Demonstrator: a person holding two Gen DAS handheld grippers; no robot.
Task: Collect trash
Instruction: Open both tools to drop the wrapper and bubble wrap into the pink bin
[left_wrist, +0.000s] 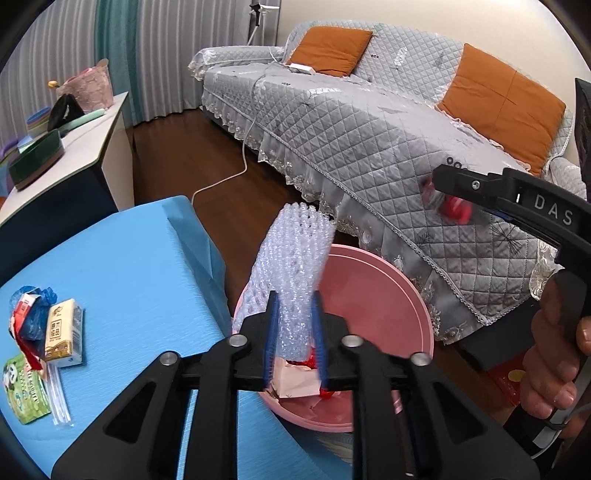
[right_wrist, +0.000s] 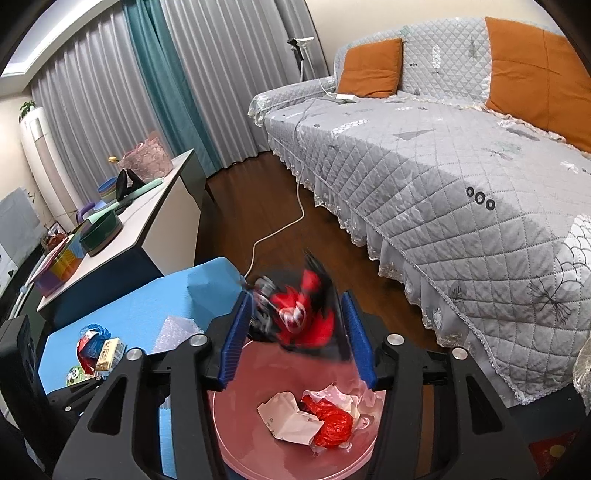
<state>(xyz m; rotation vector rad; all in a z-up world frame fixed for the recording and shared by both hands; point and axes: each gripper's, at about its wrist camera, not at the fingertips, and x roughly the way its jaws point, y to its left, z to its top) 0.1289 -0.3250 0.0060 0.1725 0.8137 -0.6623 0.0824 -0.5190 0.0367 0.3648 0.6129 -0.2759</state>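
Note:
My left gripper (left_wrist: 294, 299) is over the pink bin (left_wrist: 406, 280), beside the blue table (left_wrist: 129, 258). A sheet of bubble wrap (left_wrist: 291, 258) stands up between its blue pads, its right edge smeared by motion, so it looks loose. My right gripper (right_wrist: 295, 299) hangs over the same bin (right_wrist: 240, 424), open. A blurred red and black wrapper (right_wrist: 299, 314) is between its pads with gaps at the sides; this wrapper (left_wrist: 456, 208) also shows in the left wrist view. White paper (right_wrist: 291, 421) and a red bag (right_wrist: 332, 424) lie in the bin.
On the table lie a yellow carton (left_wrist: 62, 332), a green panda packet (left_wrist: 24, 391), a blue bag (left_wrist: 33, 310) and a clear sleeve (left_wrist: 59, 398). A grey quilted sofa (left_wrist: 369, 147) stands right of the bin. A white cable (left_wrist: 221, 181) crosses the wood floor; a white side table (left_wrist: 74, 147) holds clutter.

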